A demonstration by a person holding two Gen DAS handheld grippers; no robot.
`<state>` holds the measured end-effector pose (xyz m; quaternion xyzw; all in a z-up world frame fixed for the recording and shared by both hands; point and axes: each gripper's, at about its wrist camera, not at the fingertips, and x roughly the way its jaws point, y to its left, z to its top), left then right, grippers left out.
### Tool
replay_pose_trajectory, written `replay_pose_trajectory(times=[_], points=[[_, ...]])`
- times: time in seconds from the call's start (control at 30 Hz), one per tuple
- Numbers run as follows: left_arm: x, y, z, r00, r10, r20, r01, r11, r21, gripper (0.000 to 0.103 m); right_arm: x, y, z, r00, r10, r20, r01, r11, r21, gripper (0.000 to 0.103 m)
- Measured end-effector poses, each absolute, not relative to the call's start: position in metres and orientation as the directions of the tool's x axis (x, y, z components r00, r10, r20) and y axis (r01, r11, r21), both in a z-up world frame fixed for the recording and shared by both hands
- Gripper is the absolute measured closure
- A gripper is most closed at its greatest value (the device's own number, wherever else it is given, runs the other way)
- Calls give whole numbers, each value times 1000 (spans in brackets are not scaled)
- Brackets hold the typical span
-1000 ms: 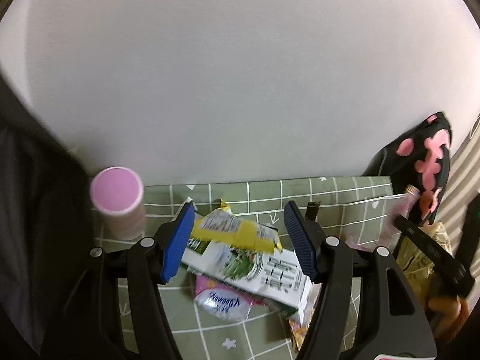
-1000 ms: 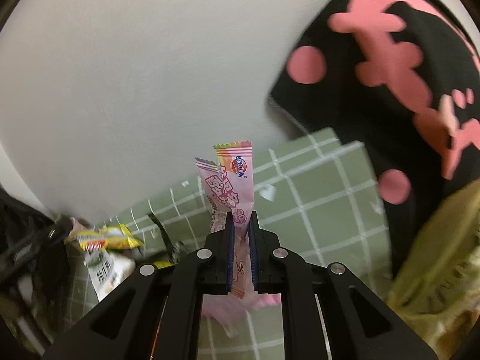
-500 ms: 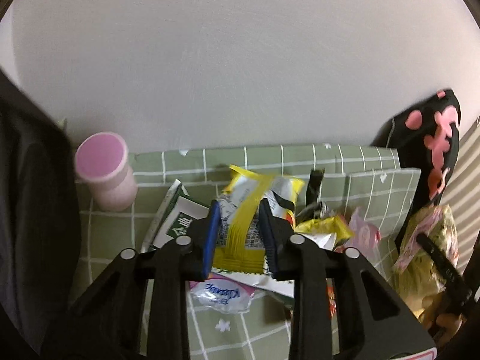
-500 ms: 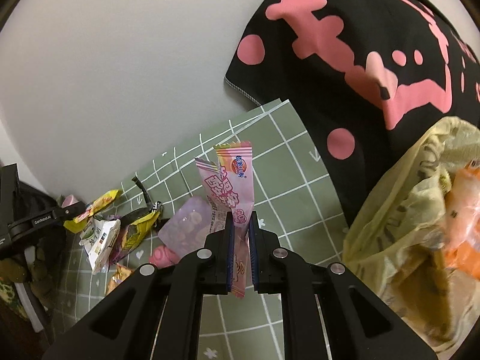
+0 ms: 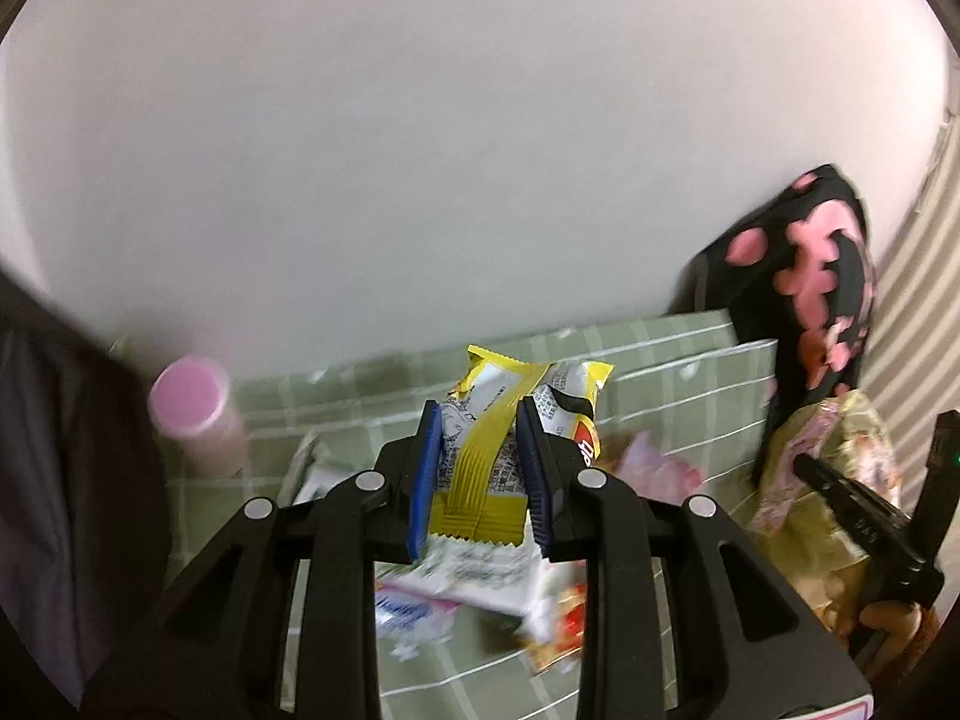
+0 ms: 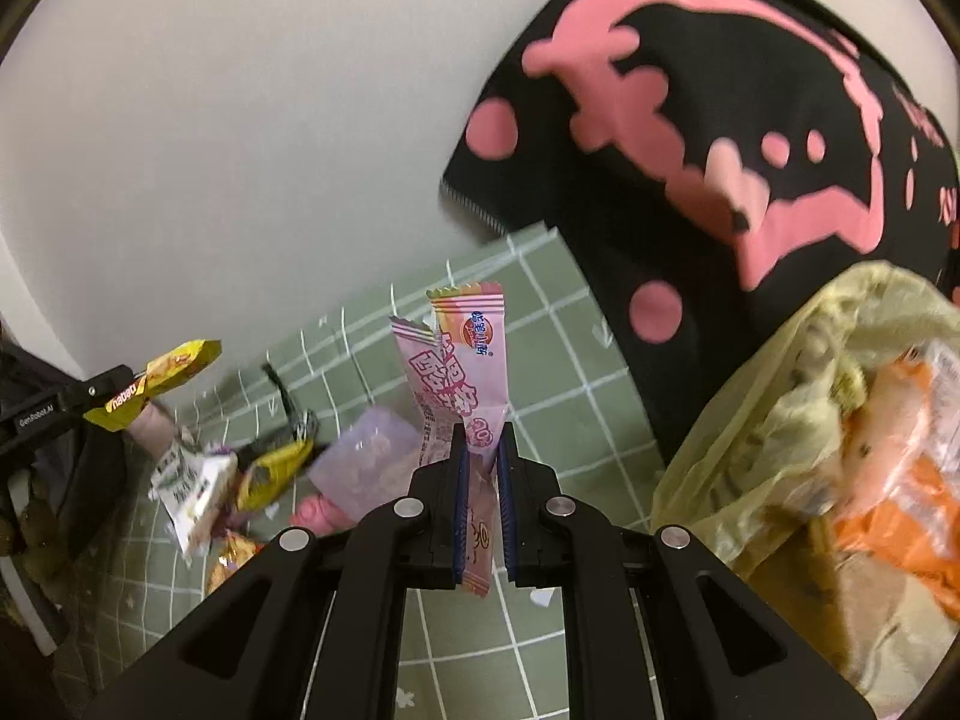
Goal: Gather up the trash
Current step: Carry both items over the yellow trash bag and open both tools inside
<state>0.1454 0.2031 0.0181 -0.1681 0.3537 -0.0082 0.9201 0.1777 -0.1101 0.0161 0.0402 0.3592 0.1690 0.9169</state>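
Observation:
My left gripper [image 5: 480,426] is shut on a yellow and white snack wrapper [image 5: 510,414] and holds it above the green checked table cloth [image 5: 672,384]. That wrapper also shows at the left of the right wrist view [image 6: 162,378]. My right gripper [image 6: 480,450] is shut on a pink candy wrapper [image 6: 465,360], held upright above the cloth, just left of a yellow plastic trash bag [image 6: 798,420] with orange packaging inside. More wrappers [image 6: 234,474] lie in a loose pile on the cloth.
A pink-capped bottle [image 5: 198,420] stands at the back left by the white wall. A black cloth with pink patches [image 6: 720,138] hangs over the right side behind the trash bag. A pale purple packet [image 6: 366,456] lies mid-cloth.
My left gripper has closed on the yellow and white wrapper and lifted it off the pile. My right gripper has carried the pink wrapper rightward, close beside the yellow bag.

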Motion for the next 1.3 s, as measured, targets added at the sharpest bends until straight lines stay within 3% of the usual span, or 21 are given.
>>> replay_pose_trajectory(times=[0.83, 1.3], points=[[181, 67, 98, 751, -443, -490, 333, 894, -298, 79, 141, -201, 97, 854, 134, -502, -80, 988, 129, 93], [179, -30, 118, 682, -555, -476, 525, 825, -210, 78, 118, -272, 118, 893, -13, -450, 70, 991, 110, 93]])
